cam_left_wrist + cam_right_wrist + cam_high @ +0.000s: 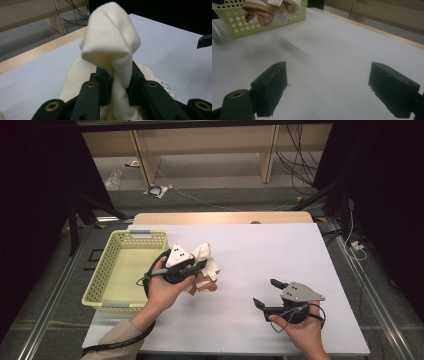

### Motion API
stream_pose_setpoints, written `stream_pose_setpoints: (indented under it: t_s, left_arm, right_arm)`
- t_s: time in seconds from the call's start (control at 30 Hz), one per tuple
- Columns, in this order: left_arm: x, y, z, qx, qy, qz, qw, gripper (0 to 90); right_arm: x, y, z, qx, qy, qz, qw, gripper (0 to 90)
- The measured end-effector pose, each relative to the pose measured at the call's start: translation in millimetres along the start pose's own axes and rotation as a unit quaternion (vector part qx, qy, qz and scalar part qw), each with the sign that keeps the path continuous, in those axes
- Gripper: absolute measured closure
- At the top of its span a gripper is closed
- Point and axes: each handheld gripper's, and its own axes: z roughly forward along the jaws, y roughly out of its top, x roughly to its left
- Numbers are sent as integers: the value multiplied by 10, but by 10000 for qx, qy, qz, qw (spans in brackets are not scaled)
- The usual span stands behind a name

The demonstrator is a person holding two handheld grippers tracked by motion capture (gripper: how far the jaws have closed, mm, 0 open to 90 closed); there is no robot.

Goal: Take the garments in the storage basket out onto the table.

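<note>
A cream cloth with a brown trim hangs bunched above the white table sheet, just right of the basket. My left gripper is shut on it. In the left gripper view the cloth folds up and over from between the pinching jaws of the left gripper, and a printed label shows at the right. My right gripper rests low at the table's front right, open, with nothing between its fingers. In its own view the right gripper has bare table between wide jaws.
A pale green perforated basket stands at the table's left edge, also seen as basket behind the hanging cloth. Beyond the table's wooden far edge lie floor cables and bench legs.
</note>
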Motion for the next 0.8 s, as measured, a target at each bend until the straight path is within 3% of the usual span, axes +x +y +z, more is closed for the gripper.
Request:
stream_pose_setpoints:
  t_s: [0.8]
  left_arm:
    - [-89, -38, 107, 103, -108, 20, 9999, 751]
  right_arm:
    - [-2, -1, 7, -19, 16, 11, 10000, 165]
